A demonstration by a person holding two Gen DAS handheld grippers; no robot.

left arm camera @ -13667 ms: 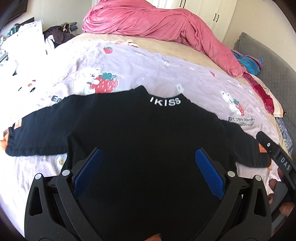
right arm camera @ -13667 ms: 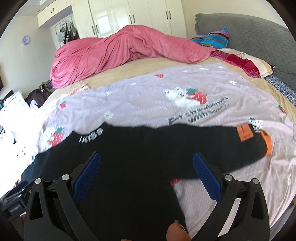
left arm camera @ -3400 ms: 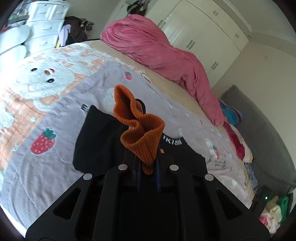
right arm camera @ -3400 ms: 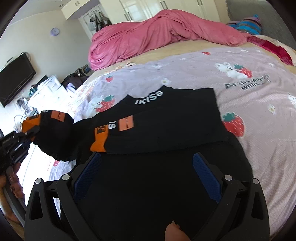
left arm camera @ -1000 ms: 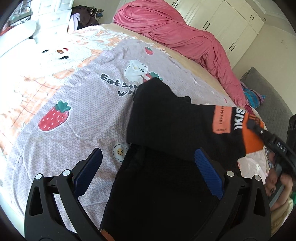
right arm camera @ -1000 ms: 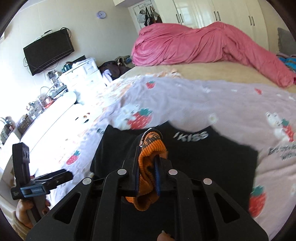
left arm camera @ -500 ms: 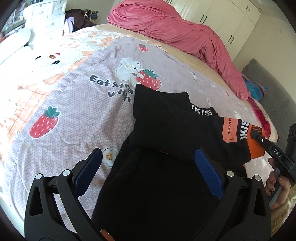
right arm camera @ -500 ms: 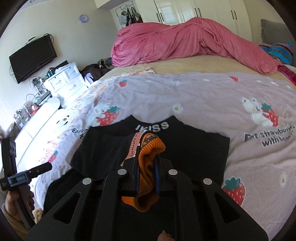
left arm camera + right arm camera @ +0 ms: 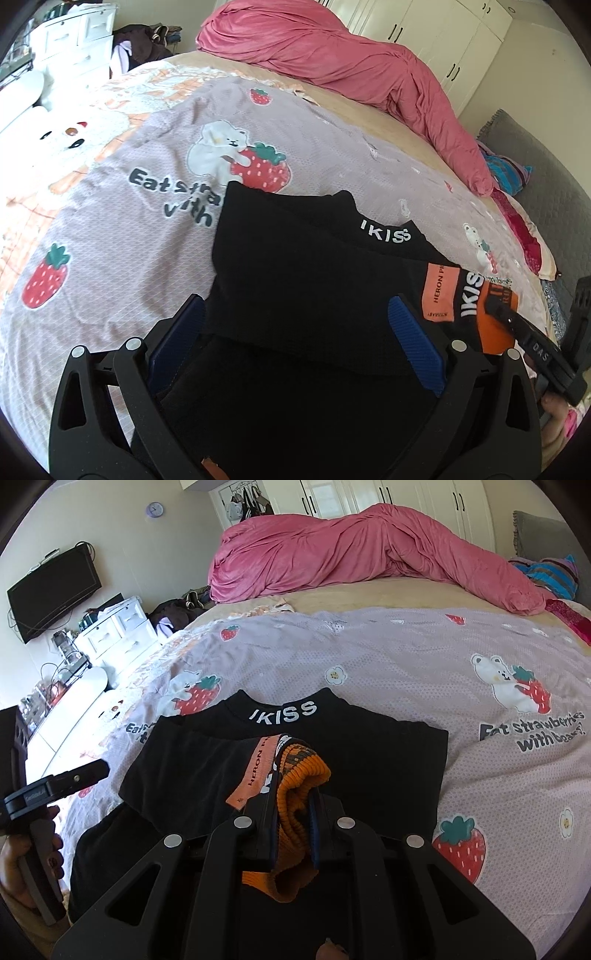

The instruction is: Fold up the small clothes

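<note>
A black sweater (image 9: 295, 266) with an "IKISS" collar (image 9: 282, 710) lies flat on the strawberry-print sheet (image 9: 147, 221). One sleeve is folded across its chest. An orange patch (image 9: 439, 291) marks that sleeve, which ends in an orange knit cuff (image 9: 299, 786). My right gripper (image 9: 293, 812) is shut on the cuff and holds it just above the sweater's body (image 9: 369, 746). In the left wrist view the cuff (image 9: 491, 325) sits at the right, with the right gripper (image 9: 498, 317) on it. My left gripper (image 9: 295, 339) stands open over the sweater's lower part, nothing between its blue pads (image 9: 413, 343).
A crumpled pink duvet (image 9: 369, 542) lies along the far side of the bed. White drawers (image 9: 118, 627) and a wall TV (image 9: 51, 590) stand to the left. A grey headboard (image 9: 546, 177) and striped pillow (image 9: 546, 576) are at the right. A hand (image 9: 22, 856) holds the left gripper's handle.
The right gripper has come down with the cuff, laying the sleeve across the sweater's chest. The left gripper has slid sideways over the sweater and stayed open.
</note>
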